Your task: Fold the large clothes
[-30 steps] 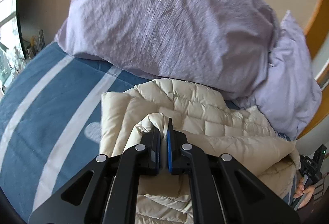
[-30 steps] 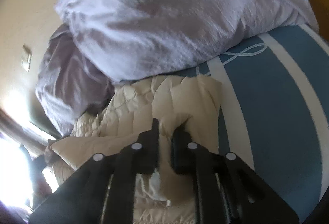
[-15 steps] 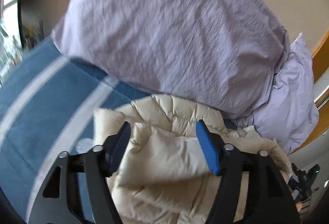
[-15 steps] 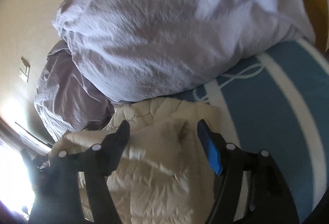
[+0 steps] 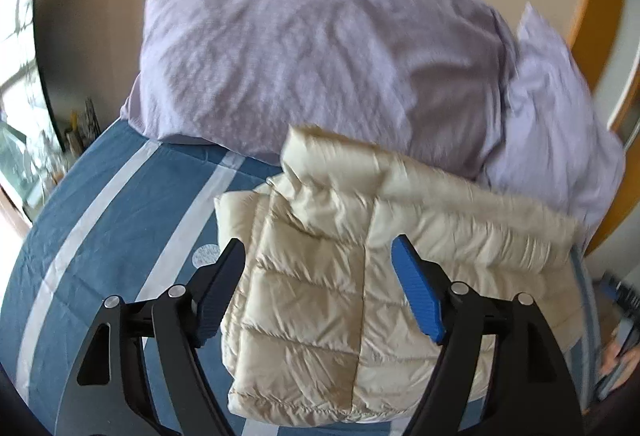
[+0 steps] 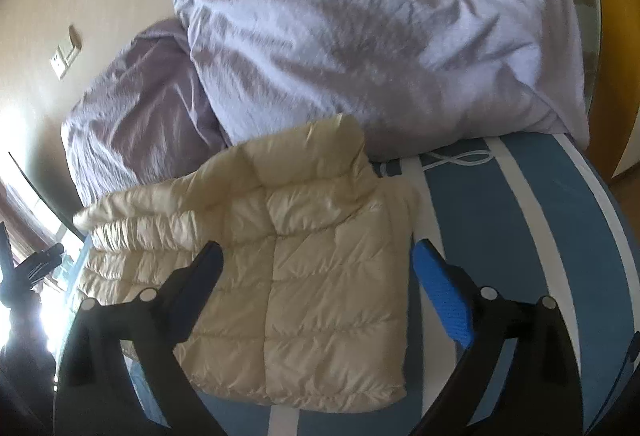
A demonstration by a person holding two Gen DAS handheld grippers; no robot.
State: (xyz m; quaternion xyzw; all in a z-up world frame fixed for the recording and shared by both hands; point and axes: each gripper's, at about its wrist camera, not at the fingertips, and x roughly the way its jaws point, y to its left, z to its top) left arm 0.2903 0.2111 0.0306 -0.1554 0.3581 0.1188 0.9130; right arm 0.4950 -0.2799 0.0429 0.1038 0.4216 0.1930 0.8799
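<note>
The cream jacket (image 5: 360, 276) is found folded on the striped bed (image 5: 100, 228), against the lilac pillows (image 5: 320, 56). Left tongs (image 5: 318, 290) and right tongs (image 6: 316, 286) are opening above it, nothing pinched.

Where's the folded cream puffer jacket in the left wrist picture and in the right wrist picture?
Left wrist: the jacket fills the lower centre and runs right.
Right wrist: the jacket sits lower centre and runs left.
Shared landmark: the big lilac pillow lies right behind the jacket in both.
</note>
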